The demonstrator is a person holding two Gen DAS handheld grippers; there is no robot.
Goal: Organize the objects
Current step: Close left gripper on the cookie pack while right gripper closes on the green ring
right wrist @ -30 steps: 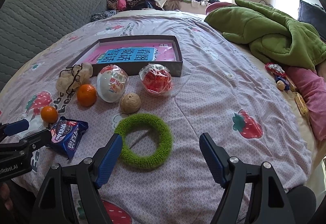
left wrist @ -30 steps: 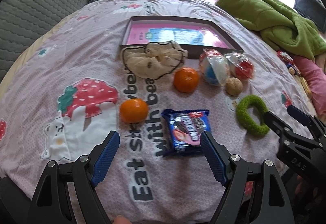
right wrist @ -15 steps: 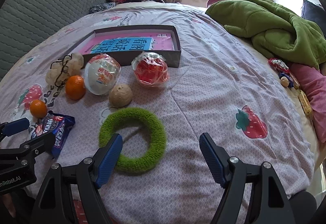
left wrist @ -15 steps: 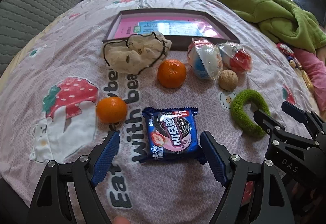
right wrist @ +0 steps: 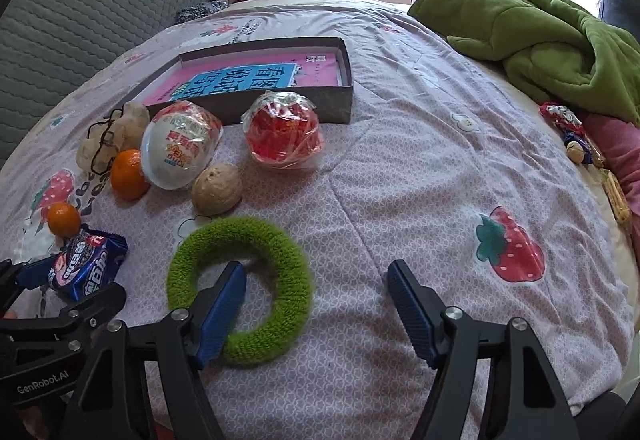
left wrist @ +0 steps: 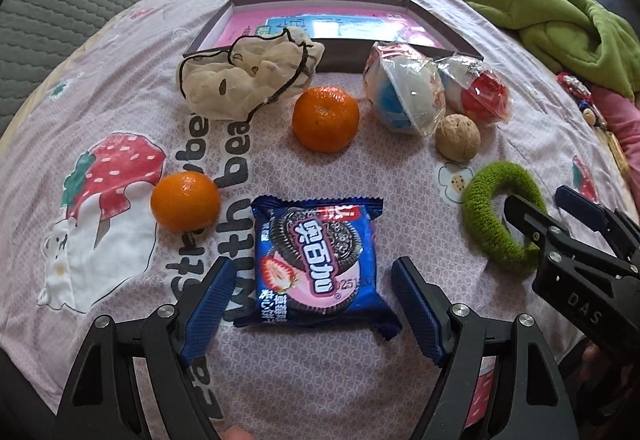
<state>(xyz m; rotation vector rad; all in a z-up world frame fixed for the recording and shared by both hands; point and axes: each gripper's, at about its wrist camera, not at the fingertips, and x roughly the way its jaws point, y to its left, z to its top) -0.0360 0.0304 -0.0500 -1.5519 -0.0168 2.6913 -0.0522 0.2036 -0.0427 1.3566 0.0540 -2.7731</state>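
A blue cookie packet [left wrist: 316,260] lies flat on the bedspread between the fingers of my left gripper [left wrist: 312,270], which is open; its pads stand clear of the packet's sides. A green fuzzy ring [right wrist: 240,288] lies in front of my right gripper [right wrist: 316,272]. The right gripper's left finger [right wrist: 224,304] is inside the ring's hole, so the ring's right side lies between the jaws. The jaws are closing, and the pads are not pressing on the ring. Both tools show in each other's view: the right gripper [left wrist: 552,208] and the left gripper [right wrist: 60,280].
Behind the packet lie two oranges [left wrist: 186,206] [left wrist: 325,119], a cream scrunchie [left wrist: 248,80], two wrapped egg toys [left wrist: 404,92] [left wrist: 476,96] and a walnut [left wrist: 457,137]. A shallow dark box [right wrist: 320,108] holding a pink book stands further back. A green blanket [right wrist: 540,36] is heaped at the right.
Both grippers have come forward and down. The packet now lies between the left fingers. The right gripper's left finger has entered the ring's hole and its jaws have narrowed a little.
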